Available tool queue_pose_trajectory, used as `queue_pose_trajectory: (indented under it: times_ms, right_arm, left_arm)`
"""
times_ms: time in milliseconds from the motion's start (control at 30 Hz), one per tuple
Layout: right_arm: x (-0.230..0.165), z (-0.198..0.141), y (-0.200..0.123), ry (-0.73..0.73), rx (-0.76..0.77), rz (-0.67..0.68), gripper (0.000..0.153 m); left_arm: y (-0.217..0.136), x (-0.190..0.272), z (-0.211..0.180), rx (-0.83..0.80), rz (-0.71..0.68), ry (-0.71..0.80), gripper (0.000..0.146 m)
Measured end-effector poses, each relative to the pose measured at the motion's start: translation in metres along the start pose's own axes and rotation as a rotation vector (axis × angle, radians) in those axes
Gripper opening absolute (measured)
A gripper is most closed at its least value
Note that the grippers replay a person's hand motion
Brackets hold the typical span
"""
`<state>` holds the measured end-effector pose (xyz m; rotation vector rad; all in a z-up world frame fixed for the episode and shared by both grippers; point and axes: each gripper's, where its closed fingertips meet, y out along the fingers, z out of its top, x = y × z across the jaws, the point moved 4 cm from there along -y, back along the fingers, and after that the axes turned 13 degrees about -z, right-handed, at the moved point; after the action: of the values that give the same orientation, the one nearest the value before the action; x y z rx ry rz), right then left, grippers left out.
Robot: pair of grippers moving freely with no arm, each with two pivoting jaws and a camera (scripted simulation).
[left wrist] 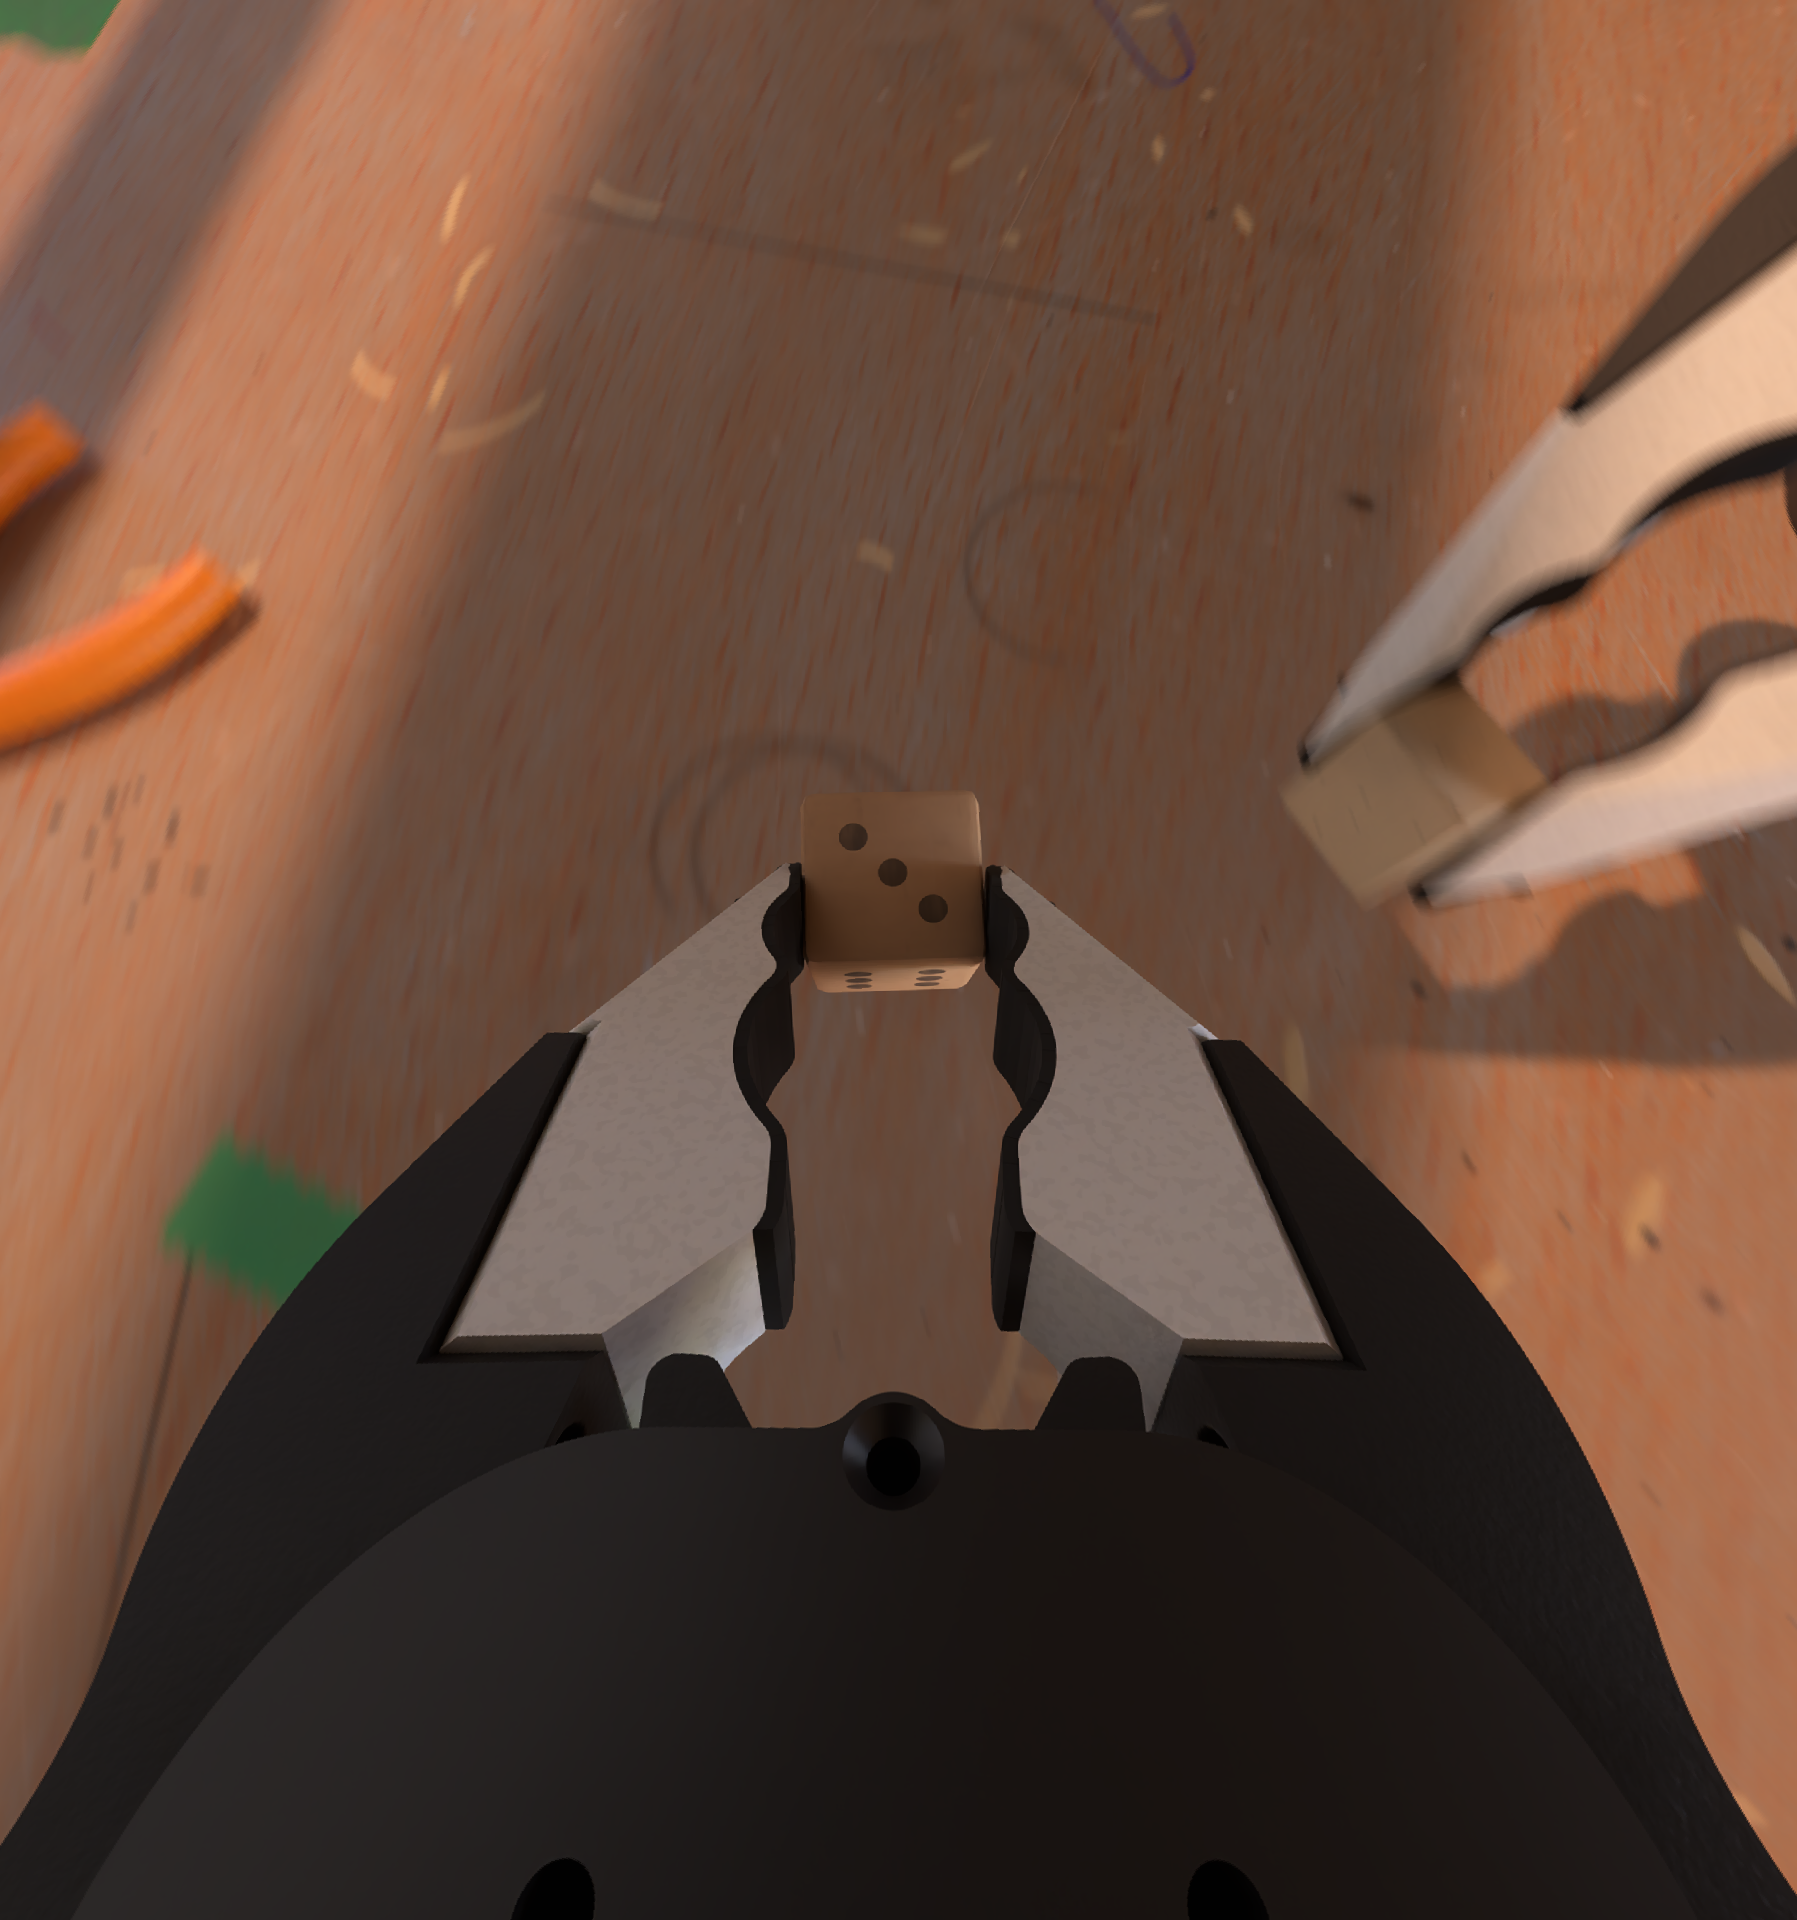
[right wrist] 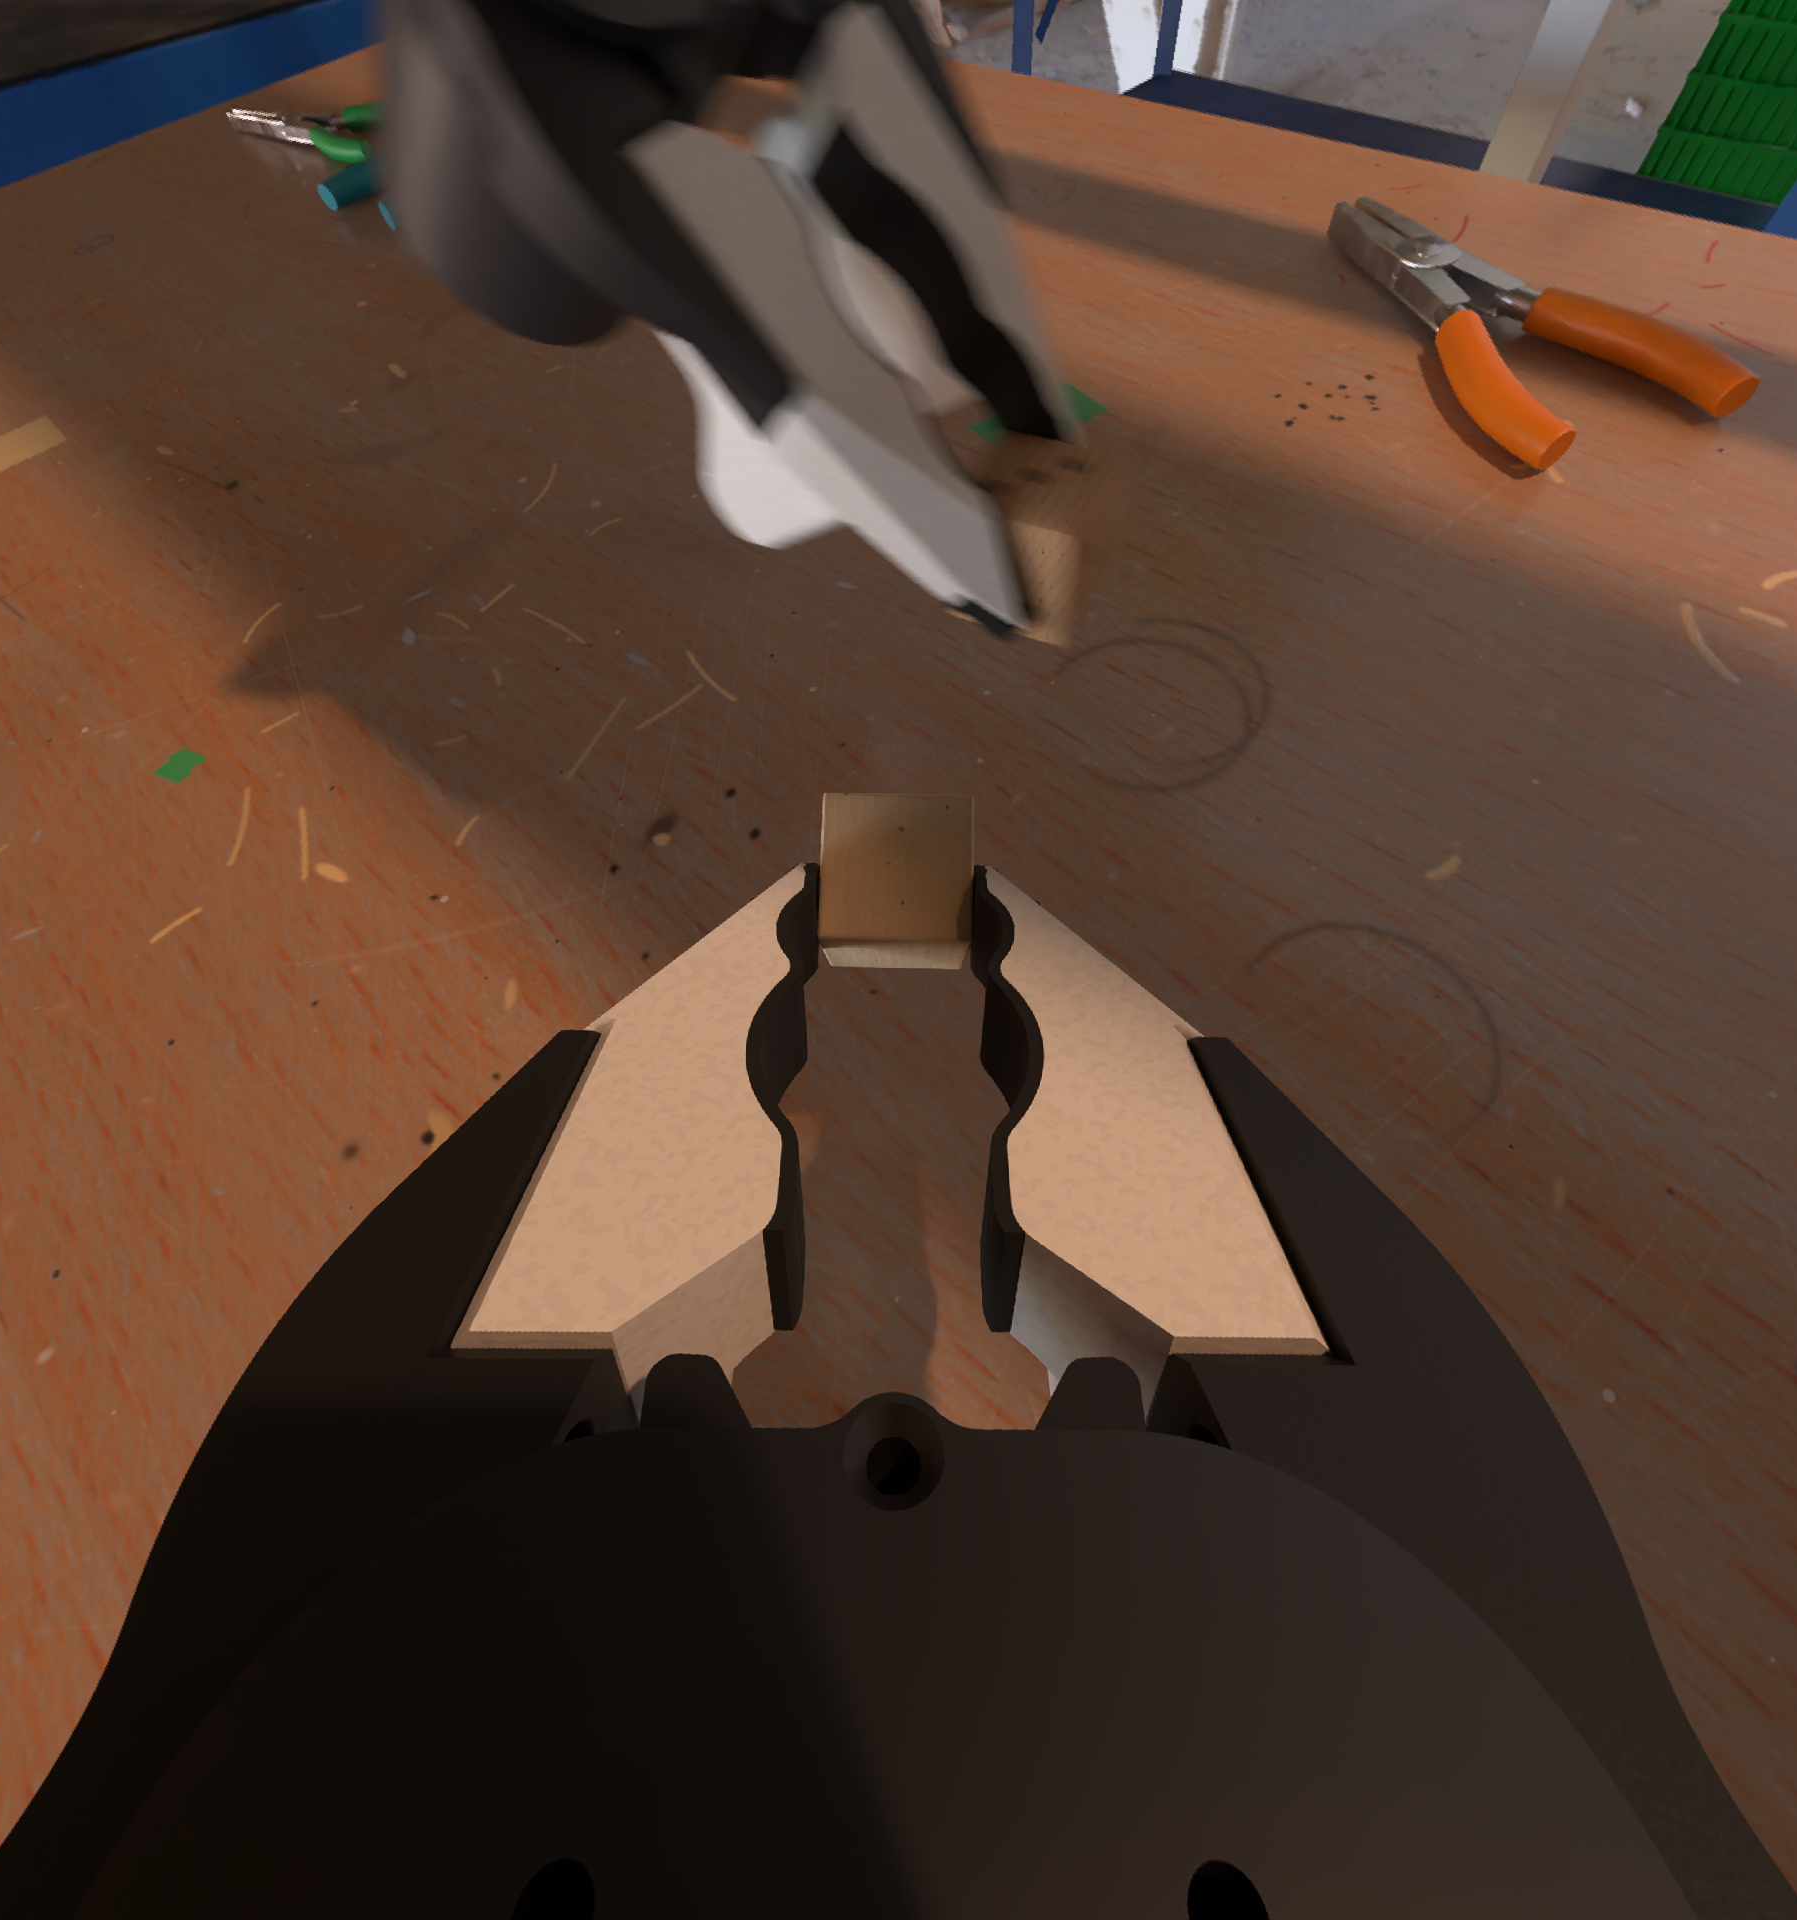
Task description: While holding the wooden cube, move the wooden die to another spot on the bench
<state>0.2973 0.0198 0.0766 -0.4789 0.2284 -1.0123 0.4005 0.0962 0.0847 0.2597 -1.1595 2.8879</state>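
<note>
Squarely between the tips of the left hand-held gripper [left wrist: 892, 914] sits the wooden die [left wrist: 892, 896], pinched on its two side faces, with a three-pip face up and a six-pip face toward the camera. The jaws are closed only as far as the die's width. In the left wrist view the worktop [left wrist: 665, 520] beneath it is blurred, and the die appears to be held above the surface rather than resting on it.

To the right and slightly farther off, the right hand-held gripper [left wrist: 1434, 831] comes in from the upper right with its pale fingers clamped on the wooden cube [left wrist: 1413, 800], a plain block without pips. Its own view shows the same grip: the cube [right wrist: 896, 878] is wedged between the tips [right wrist: 896, 914], the jaws closed to the block's width, above the worktop [right wrist: 354, 935].

From the right wrist view the left hand-held gripper [right wrist: 1029, 561] hangs in the upper middle, blurred, and covers most of the die [right wrist: 1050, 540], of which only a wooden corner shows.

Orange-handled pliers [right wrist: 1538, 322] lie at the far right, well apart from both blocks; their handles [left wrist: 83, 655] appear at the left edge of the left wrist view. Green-handled pliers [right wrist: 312, 130] lie at the far left. Small green scraps [left wrist: 250, 1226] and wood shavings [right wrist: 603, 727] are scattered over the surface, and a faint wire loop [right wrist: 1174, 707] lies just beyond the cube.
</note>
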Motion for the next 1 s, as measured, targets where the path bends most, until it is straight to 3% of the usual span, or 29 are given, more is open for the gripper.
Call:
queue_pose_trajectory:
  times_ms: [167,333,567,700,800,900,1000]
  right_arm:
    - [0.002,0.000,0.001,0.009,-0.004,-0.005,0.028]
    - [0.023,0.002,0.004,0.074,0.007,-0.123,0.028]
    - [0.076,-0.016,-0.003,0.149,-0.091,-0.378,0.028]
    - [0.097,-0.033,-0.008,0.135,-0.178,-0.421,0.028]
    - [0.107,-0.036,-0.010,0.142,-0.205,-0.431,0.028]
    - [0.118,-0.035,-0.013,0.126,-0.222,-0.457,0.028]
    - [0.133,-0.032,-0.015,0.089,-0.255,-0.494,0.028]
  left_arm:
    - [-0.062,0.043,-0.079,-0.005,0.091,-0.215,0.034]
    - [-0.073,0.078,-0.127,-0.042,0.123,-0.271,0.034]
    - [-0.064,0.075,-0.134,0.033,0.107,-0.315,0.034]
    - [-0.064,0.077,-0.132,0.053,0.103,-0.296,0.036]
    - [-0.071,0.077,-0.120,0.181,0.097,-0.308,0.040]
    - [-0.083,0.067,-0.109,0.379,0.176,-0.321,0.039]
    - [-0.095,0.057,-0.111,0.446,0.270,-0.330,0.039]
